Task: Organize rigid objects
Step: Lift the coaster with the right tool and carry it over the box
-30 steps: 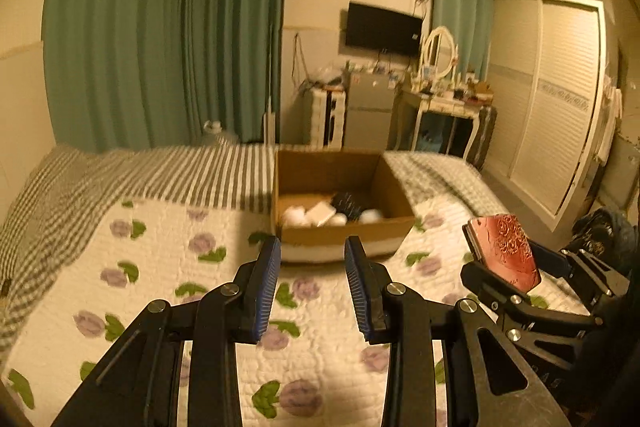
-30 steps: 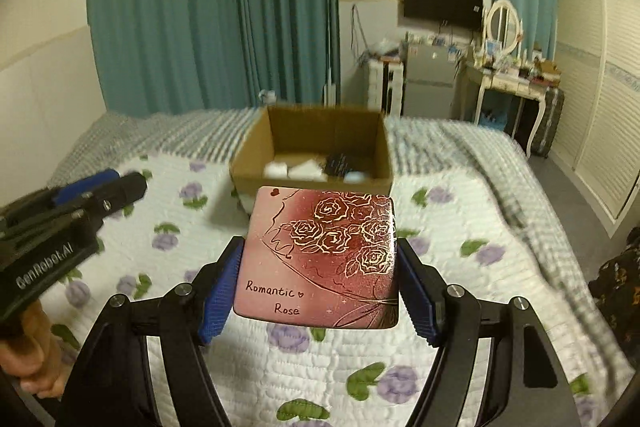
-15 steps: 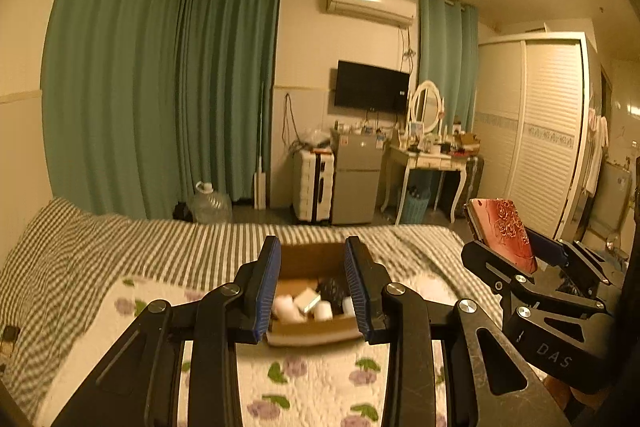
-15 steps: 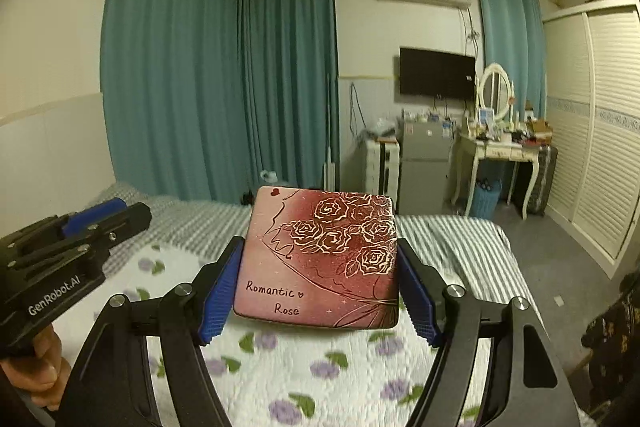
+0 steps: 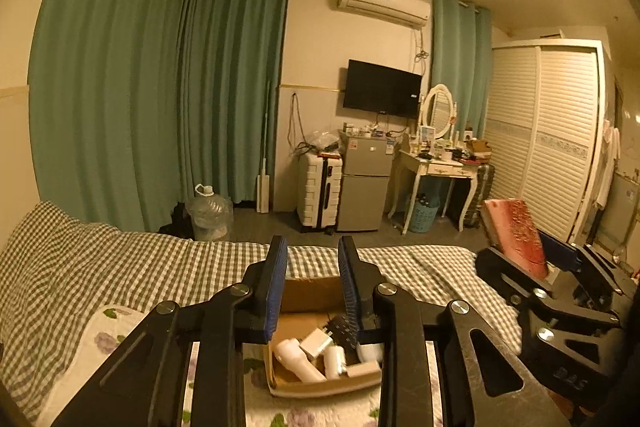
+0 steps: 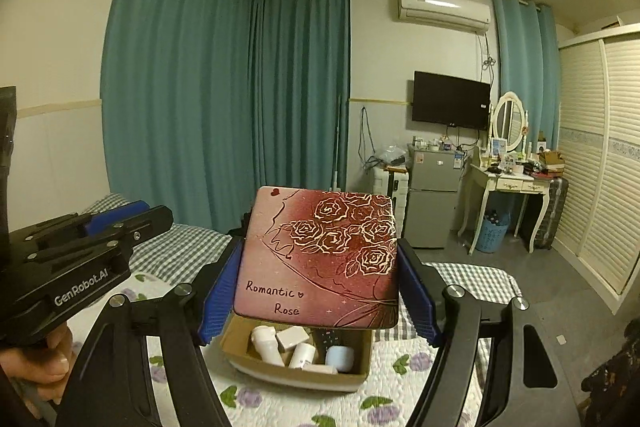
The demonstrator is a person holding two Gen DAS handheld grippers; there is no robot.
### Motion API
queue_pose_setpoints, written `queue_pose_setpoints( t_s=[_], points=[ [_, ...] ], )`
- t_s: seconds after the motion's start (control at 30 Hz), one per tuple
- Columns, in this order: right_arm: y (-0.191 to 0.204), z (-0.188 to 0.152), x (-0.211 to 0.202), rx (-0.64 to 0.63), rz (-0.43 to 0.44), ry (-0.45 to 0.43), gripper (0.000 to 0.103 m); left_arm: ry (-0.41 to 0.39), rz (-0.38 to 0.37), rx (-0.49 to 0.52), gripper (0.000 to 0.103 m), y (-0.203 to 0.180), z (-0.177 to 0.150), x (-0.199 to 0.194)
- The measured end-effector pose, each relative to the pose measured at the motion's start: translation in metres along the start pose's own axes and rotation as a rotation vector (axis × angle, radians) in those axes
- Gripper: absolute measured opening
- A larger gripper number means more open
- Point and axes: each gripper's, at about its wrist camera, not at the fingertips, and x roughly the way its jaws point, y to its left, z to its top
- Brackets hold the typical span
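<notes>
the rose box (image 6: 320,259) looks glossy and smooth. the cardboard box (image 6: 296,375) is matt brown paperboard. the quilt (image 6: 400,387) is stitched cloth.

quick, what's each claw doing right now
Left claw: open, holding nothing.
Right claw: shut on the Romantic Rose tin.

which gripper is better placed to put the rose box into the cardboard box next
Right. The right gripper already clamps the rose box directly above the cardboard box; the left gripper is open and holds nothing.
</notes>
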Motion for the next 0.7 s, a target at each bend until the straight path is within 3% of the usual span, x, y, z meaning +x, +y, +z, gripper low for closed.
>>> queue_pose_setpoints(
  t_s=[0.37,0.7],
  points=[
    [-0.016,-0.030,0.104,0.006,0.020,0.097,0.072,0.137,0.029,-0.009,0.027,0.018,-0.029,0.111],
    [-0.031,-0.092,0.200,0.008,0.027,0.251,0.072,0.236,0.013,-0.004,0.027,0.022,-0.072,0.183]
  ],
)
